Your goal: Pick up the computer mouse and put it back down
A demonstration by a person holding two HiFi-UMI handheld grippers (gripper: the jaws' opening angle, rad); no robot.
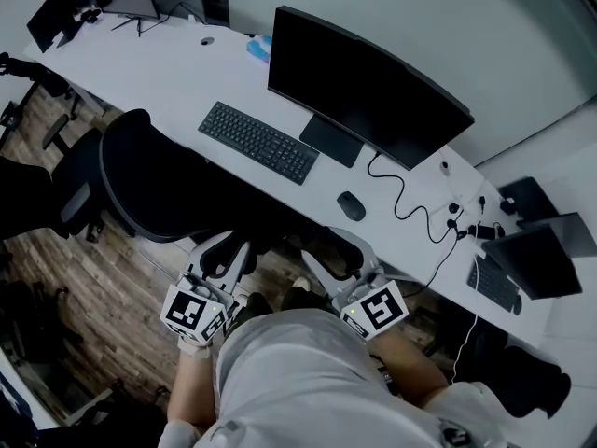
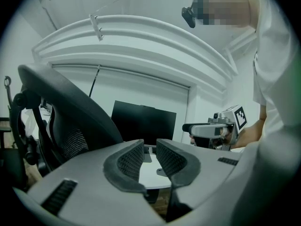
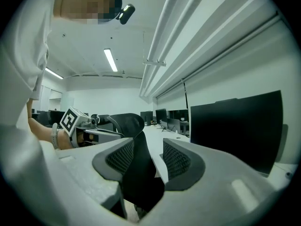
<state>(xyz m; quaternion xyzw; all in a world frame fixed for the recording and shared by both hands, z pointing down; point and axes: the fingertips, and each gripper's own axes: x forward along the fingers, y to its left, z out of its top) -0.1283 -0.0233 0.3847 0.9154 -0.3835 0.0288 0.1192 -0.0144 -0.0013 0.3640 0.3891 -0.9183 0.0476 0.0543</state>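
The computer mouse [image 1: 352, 205] lay flat on the white surface [image 1: 168, 73], clear of both claws, at about 5 o'clock from the monitor [image 1: 364, 91] stand and 4 o'clock from the keyboard [image 1: 258, 141]. A black cable [image 1: 410, 208] looped just beside it at 3 o'clock. The mouse lying like this suited either a moment ahead of a lift or one after it had been set back down; nothing here decided which.

The right claw [image 1: 340, 261] hung off the near edge of the surface, with the mouse at its 12 o'clock, jaws a narrow way apart and nothing between them. The left claw [image 1: 229, 248] sat at 9 o'clock from the right one, its jaws likewise parted and empty. The office chair [image 1: 149, 180] stood at its 10 o'clock.

Judged from this, any reach for the mouse carried three risks. The narrow gap might not span the rounded shell, so the pads could shove it along the smooth surface. A pinch high on the curve could squirt it out. A claw coming in from 3 o'clock could also snag the cable loop.
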